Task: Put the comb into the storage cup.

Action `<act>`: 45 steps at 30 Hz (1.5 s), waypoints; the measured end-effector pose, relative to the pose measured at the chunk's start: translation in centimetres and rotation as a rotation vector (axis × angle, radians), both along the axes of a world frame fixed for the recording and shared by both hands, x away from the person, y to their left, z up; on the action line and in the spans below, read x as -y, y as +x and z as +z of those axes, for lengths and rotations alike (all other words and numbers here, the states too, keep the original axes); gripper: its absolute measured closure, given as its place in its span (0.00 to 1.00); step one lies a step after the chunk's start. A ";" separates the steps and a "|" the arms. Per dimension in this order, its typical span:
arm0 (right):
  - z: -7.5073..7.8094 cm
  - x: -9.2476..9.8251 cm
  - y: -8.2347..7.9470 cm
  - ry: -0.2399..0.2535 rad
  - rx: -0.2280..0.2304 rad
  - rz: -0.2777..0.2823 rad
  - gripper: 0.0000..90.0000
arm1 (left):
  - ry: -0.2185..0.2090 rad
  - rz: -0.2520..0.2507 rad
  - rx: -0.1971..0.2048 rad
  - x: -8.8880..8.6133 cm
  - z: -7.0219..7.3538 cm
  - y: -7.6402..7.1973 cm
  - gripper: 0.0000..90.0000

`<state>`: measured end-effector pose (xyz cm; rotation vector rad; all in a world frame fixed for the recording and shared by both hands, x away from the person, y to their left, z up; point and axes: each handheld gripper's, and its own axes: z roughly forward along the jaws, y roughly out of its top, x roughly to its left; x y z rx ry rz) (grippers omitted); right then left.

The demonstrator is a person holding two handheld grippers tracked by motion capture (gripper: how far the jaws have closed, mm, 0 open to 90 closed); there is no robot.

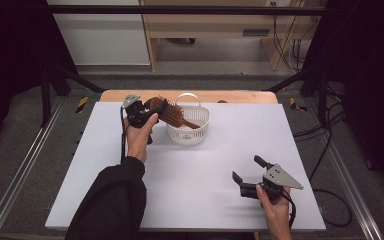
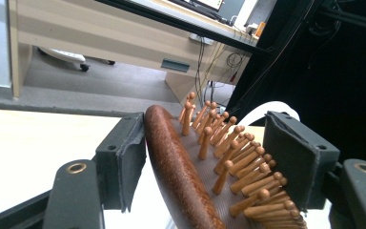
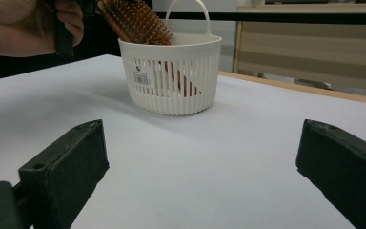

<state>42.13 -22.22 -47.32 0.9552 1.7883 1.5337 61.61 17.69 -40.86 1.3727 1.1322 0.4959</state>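
A wooden hairbrush with a brown back and peg bristles leans head-up out of a white slotted basket at the table's far middle, its handle down inside. My left gripper is at the brush head. In the left gripper view the brush lies between the jaws of the left gripper: the brown back rests by the left pad and the bristle tips lie close to the right pad, with no firm squeeze showing. My right gripper stands open over bare table at the near right, nothing between its jaws.
The white sheet covers the table, with a wooden strip along its far edge. The right gripper view faces the basket, with the brush and the left hand beyond it. Desks and cables stand behind the table.
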 end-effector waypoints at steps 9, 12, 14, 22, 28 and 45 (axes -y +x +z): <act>0.0 0.0 0.0 0.001 -0.001 0.001 0.04 | 0.012 0.011 0.010 0.1 0.0 0.0 0.29; 0.0 0.0 0.0 0.001 -0.001 0.001 0.04 | 0.027 0.015 0.017 0.2 0.1 0.0 0.28; 0.0 0.0 0.0 0.001 0.000 0.001 0.04 | 0.040 0.016 0.019 0.3 0.1 -0.1 0.22; 0.0 0.0 0.0 0.000 -0.001 0.002 0.04 | 0.072 0.036 0.028 0.4 0.1 -0.2 0.08; 0.0 0.0 0.0 0.000 0.000 0.002 0.04 | 0.079 0.042 0.029 0.3 0.1 -0.2 0.06; -0.1 -0.1 0.0 -0.001 -0.006 0.005 0.04 | 0.041 0.030 0.037 0.2 0.7 -0.6 0.06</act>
